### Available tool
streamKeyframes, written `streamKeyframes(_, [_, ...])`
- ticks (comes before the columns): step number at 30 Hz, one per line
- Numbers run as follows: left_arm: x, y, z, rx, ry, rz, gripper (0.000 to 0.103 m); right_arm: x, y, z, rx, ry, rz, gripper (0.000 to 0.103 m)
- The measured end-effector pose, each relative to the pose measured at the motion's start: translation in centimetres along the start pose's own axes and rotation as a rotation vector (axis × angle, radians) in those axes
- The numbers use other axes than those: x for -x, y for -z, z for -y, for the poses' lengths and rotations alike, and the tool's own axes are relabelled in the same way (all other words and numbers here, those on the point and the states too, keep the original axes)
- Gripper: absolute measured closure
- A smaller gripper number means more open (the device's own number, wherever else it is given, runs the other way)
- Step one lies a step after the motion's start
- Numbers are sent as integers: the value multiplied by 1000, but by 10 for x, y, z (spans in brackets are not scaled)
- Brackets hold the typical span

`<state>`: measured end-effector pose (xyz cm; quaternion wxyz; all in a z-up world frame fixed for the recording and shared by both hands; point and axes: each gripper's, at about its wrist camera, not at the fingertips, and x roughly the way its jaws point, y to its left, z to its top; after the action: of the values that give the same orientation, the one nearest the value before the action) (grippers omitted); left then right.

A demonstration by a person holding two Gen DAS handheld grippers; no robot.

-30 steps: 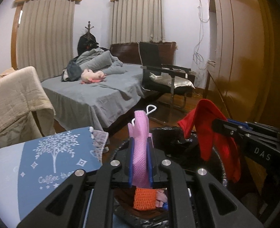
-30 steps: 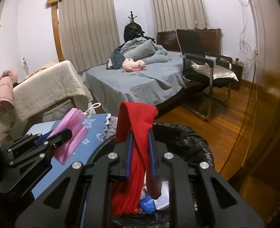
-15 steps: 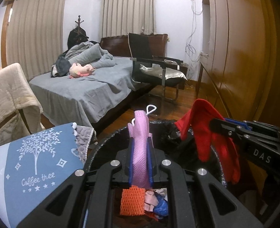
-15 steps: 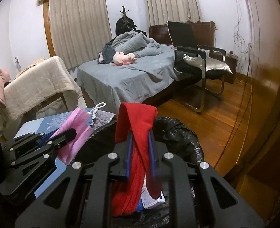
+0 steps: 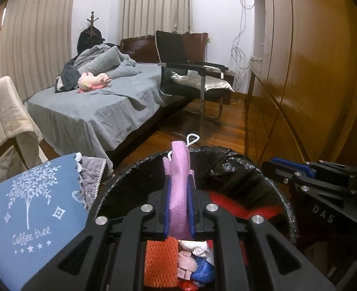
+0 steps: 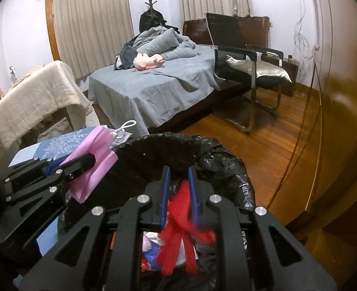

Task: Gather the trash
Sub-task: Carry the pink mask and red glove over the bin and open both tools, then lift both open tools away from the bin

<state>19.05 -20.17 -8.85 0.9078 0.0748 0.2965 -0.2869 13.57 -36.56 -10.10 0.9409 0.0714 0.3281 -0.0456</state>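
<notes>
My left gripper is shut on a pink face mask, which stands upright between the pads over the near rim of a black-lined trash bin. The right wrist view shows that mask at the left, above the bin. My right gripper hangs over the bin's mouth, its blue pads a narrow gap apart and bare at the tips. The red cloth is blurred below them, down on the trash. In the left wrist view it lies inside the bin, under the right gripper.
An orange net and crumpled wrappers fill the bin. A blue "Coffee tree" cushion sits left of the bin. Beyond are a grey bed, a black chair, a wooden wardrobe at right and wooden floor.
Both grippers came forward and down over the bin. The red cloth, which stuck up between the right pads, has slipped out and dropped into the bin. The pink mask stays clamped.
</notes>
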Motion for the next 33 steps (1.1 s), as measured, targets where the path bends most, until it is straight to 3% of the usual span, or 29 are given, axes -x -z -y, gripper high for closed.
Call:
streamKeyframes(3, [-4, -1, 0, -1, 17, -11, 81, -4, 1, 2, -2, 13, -7, 85])
streamKeyframes(5, [-4, 0, -3, 13, 26, -8, 59, -6, 3, 2, 1, 21, -16, 72])
streamKeyframes(6, [-3, 0, -5, 18, 23, -6, 55, -5, 4, 2, 2, 28, -15, 63])
streamKeyframes(8, [0, 0, -9, 30, 18, -1, 49, -4, 5, 3, 5, 32, -13, 58])
streamKeyframes(10, [4, 1, -15, 40, 3, 6, 43, -1, 7, 3, 10, 42, -8, 41])
streamKeyframes(15, [23, 0, -31, 47, -51, 39, 23, 10, 9, -2, 32, 55, 8, 11])
streamKeyframes(22, [62, 2, -43, 43, -119, 66, 7, 33, 8, -16, 28, -13, 14, 7])
streamKeyframes(33, [129, 13, -57, 74, -185, 101, 6, 84, 4, -55, 46, -93, 50, 6])
